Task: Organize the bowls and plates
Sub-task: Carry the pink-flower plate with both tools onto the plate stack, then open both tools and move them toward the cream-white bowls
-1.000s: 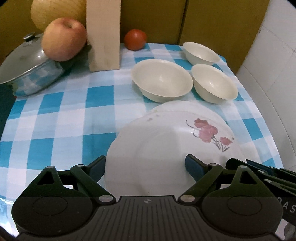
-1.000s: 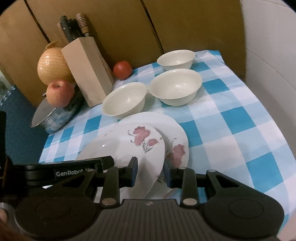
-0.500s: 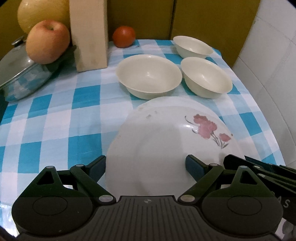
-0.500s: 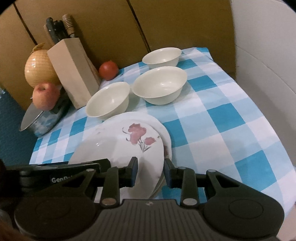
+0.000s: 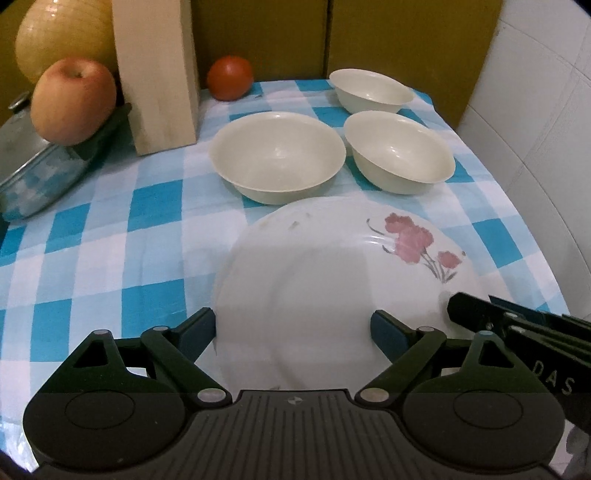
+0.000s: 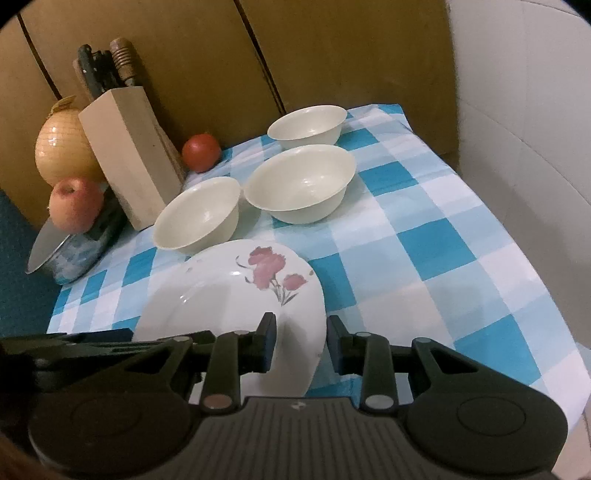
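Left gripper (image 5: 293,326): jaws spread wide, straddling the near rim of the plate (image 5: 332,280); whether the pads touch the rim cannot be told. Nothing visibly clamped.

Right gripper (image 6: 301,341): jaws partly open, one finger over the plate's (image 6: 236,295) face, the other outside its right edge. The rim sits in the gap; whether it is pinched cannot be told.

Contents of the cloth (image 5: 110,236), left to right in the left wrist view:
- Pot (image 5: 33,173) with lid, apple (image 5: 74,101) resting on top.
- Onion (image 5: 62,33) behind.
- Knife block (image 5: 159,74), upright.
- Tomato (image 5: 229,78) at the back wall.
- Large bowl (image 5: 277,157), just beyond the plate.
- Two smaller bowls, one beside it (image 5: 399,151), one behind (image 5: 369,90).
- Plate, nearest, flower print at right. A second plate beneath it is not distinguishable.

Risks, as judged:
- Glazed rim could slip from a one-sided grip, dropping the plate onto the cloth.
- Pushing forward would knock the plate against the large bowl.
- The two grippers, close together at right, could collide.
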### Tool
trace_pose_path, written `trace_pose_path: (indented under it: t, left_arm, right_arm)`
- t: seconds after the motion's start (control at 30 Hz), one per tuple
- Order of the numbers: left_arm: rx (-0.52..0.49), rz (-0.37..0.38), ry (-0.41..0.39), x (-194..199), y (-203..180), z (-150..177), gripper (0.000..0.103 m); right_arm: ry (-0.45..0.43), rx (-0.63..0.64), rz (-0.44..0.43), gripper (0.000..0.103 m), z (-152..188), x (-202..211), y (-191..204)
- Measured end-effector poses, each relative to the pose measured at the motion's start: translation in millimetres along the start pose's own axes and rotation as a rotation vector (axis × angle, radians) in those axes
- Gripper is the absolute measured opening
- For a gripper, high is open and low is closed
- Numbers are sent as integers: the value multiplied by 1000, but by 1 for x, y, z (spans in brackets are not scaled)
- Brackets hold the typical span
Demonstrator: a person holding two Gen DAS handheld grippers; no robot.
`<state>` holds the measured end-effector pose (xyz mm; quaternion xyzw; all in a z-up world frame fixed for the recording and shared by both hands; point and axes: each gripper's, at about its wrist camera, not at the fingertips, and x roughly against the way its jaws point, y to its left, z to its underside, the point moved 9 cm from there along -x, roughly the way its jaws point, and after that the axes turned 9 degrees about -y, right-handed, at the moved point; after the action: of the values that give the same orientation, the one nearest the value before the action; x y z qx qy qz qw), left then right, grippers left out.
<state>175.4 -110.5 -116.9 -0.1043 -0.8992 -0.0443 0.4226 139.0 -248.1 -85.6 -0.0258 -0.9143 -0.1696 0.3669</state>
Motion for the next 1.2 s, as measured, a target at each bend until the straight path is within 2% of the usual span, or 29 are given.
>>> trace_pose_path:
  t: [0.2, 0.47, 0.87, 1.2]
  left_arm:
    - [-1, 4, -3, 1, -1, -2, 95]
    - [-25, -16, -30, 4, -1, -6, 94]
    - [-25, -21, -20, -1, -3, -9, 95]
    - [-28, -54, -30, -8, 2, -17, 95]
  right_arm:
    - [-44, 11, 2, 30, -9, 3, 0]
    - [-26, -2, -4, 30, -8, 1, -1]
    - [-31, -23, -18, 30, -17, 0, -1]
    - [-26, -14, -33, 30, -28, -8, 5]
